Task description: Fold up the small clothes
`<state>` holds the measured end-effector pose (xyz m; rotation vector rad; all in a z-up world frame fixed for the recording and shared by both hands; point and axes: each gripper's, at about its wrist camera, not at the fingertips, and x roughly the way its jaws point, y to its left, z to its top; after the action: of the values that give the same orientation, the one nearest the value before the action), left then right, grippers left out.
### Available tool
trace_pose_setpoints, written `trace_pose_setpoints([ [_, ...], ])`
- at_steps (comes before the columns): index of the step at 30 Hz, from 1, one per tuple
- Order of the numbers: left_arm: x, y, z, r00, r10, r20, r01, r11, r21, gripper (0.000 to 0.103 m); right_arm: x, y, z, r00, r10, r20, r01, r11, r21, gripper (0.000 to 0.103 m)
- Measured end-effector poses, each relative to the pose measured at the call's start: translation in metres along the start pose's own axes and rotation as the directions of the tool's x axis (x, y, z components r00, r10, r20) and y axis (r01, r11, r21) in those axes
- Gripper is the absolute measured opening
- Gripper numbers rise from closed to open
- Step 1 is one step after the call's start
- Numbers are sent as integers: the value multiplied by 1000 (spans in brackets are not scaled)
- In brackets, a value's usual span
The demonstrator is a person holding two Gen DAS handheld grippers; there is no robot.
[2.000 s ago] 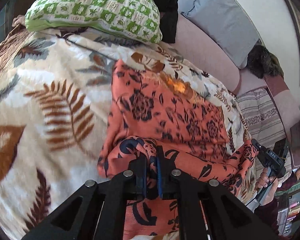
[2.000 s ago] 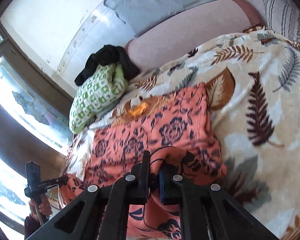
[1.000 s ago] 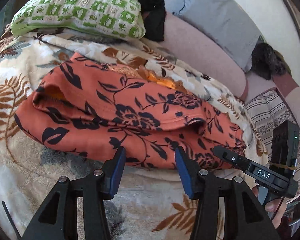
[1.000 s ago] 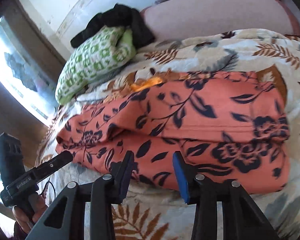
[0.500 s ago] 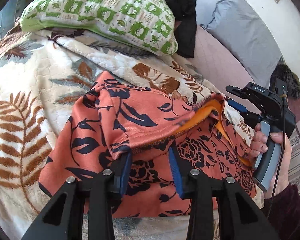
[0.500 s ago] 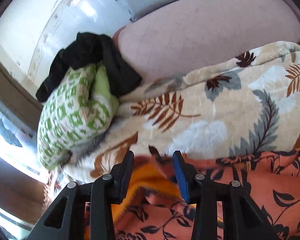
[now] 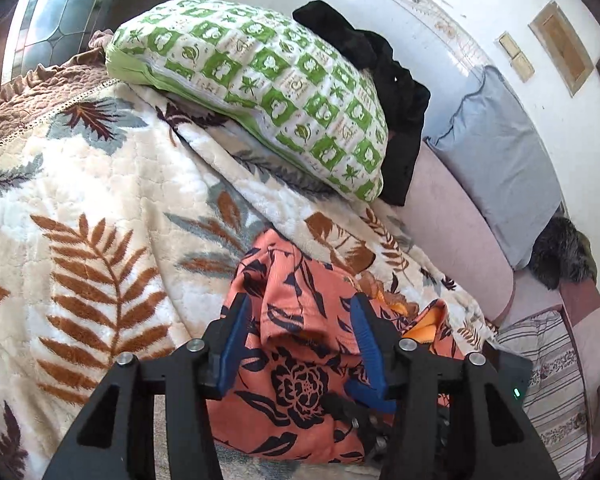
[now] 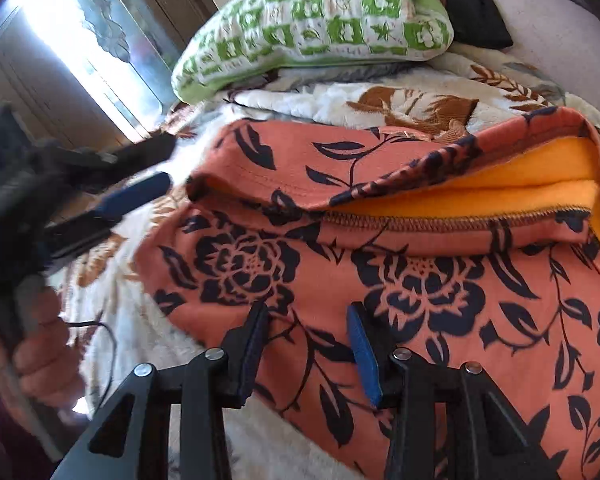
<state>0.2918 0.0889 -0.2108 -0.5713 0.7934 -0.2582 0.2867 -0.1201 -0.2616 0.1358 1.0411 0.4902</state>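
An orange garment with a dark floral print (image 7: 300, 360) lies folded on a cream leaf-pattern blanket (image 7: 100, 208). In the right wrist view the garment (image 8: 420, 280) fills the middle, its yellow-orange inner lining (image 8: 520, 188) showing at a fold. My left gripper (image 7: 298, 312) is open, its blue pads either side of a raised fold of the garment. My right gripper (image 8: 308, 320) is open and empty, low over the garment's near edge. The left gripper also shows blurred in the right wrist view (image 8: 140, 184), open, at the garment's left end.
A green-and-white patterned pillow (image 7: 260, 80) lies beyond the garment with a black cloth (image 7: 384, 80) behind it. A pink sofa back (image 7: 460, 240) and a grey-blue cushion (image 7: 500, 160) stand at the right. A bright window (image 8: 80, 40) is at the left.
Both grippers, shut on the garment two seconds ago, have let go and opened. The garment is folded over. My right gripper has swung back low over its near edge; the left has risen.
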Motion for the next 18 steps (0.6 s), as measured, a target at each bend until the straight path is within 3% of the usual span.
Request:
trace_pose_setpoints([
  [2, -2, 4, 3, 1000, 4, 8, -4, 1000, -11, 53, 11, -9, 32, 996, -63, 60, 61, 997, 39, 42],
  [5, 5, 9, 6, 999, 31, -17, -31, 999, -7, 53, 14, -49, 89, 962, -212, 170, 171, 959, 227, 42],
  [8, 22, 5, -1, 994, 65, -92, -61, 997, 43, 53, -6, -91, 112, 933, -242, 265, 104, 889, 445, 45],
  [10, 32, -3, -11, 985, 113, -128, -98, 988, 118, 53, -24, -100, 106, 928, -231, 294, 73, 883, 463, 45],
  [12, 40, -11, -21, 974, 180, -141, -152, 970, 192, 53, -39, -102, 91, 928, -242, 283, 112, 906, 409, 45],
  [14, 49, -10, -28, 959, 227, -172, -187, 958, 218, 54, -51, -107, 66, 946, -232, 225, 138, 920, 366, 45],
  [17, 60, -5, -38, 923, 322, -211, -264, 928, 262, 55, -68, -123, 23, 975, -150, 163, 87, 936, 341, 45],
  [18, 63, -6, -41, 912, 356, -205, -292, 913, 286, 61, -71, -126, 10, 982, -139, 127, 90, 939, 333, 45],
])
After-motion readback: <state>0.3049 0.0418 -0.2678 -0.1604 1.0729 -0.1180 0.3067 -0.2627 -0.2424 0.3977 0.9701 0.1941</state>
